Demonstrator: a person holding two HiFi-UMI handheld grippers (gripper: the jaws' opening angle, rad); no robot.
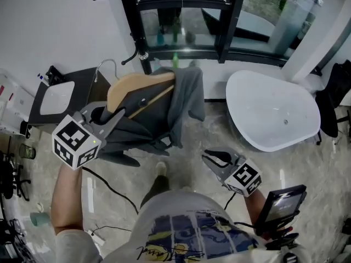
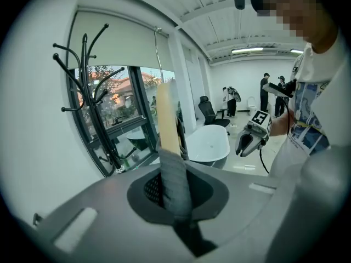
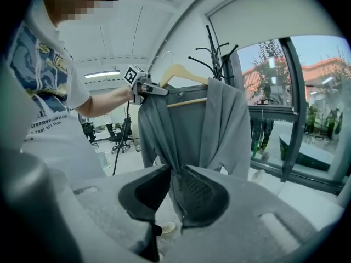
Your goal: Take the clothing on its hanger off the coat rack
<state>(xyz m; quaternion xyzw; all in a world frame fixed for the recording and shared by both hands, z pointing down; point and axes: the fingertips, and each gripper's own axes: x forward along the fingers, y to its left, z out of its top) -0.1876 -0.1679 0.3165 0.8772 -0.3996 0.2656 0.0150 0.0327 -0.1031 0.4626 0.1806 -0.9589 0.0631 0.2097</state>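
Left gripper [image 1: 115, 118] clamps tilted hanger [image 1: 137, 84], clear of rack [image 1: 130, 15]; right gripper [image 1: 207, 158] closed, empty. One-end grip could shed clothing [image 1: 186, 97].

Open-plan office or showroom. Indicators: office chairs [image 2: 209, 110], ceiling strip lights [image 2: 248, 50], large windows [image 3: 271, 108], coat rack [image 2: 90, 92], freestanding bathtub [image 1: 272, 109], basin unit [image 1: 55, 98], polished stone floor [image 1: 181, 163].

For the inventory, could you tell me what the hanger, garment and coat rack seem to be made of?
Hanger: pale tan and smooth, probably varnished wood. Garment: soft grey cloth, draping in folds. Coat rack: thin black rods, likely painted metal.
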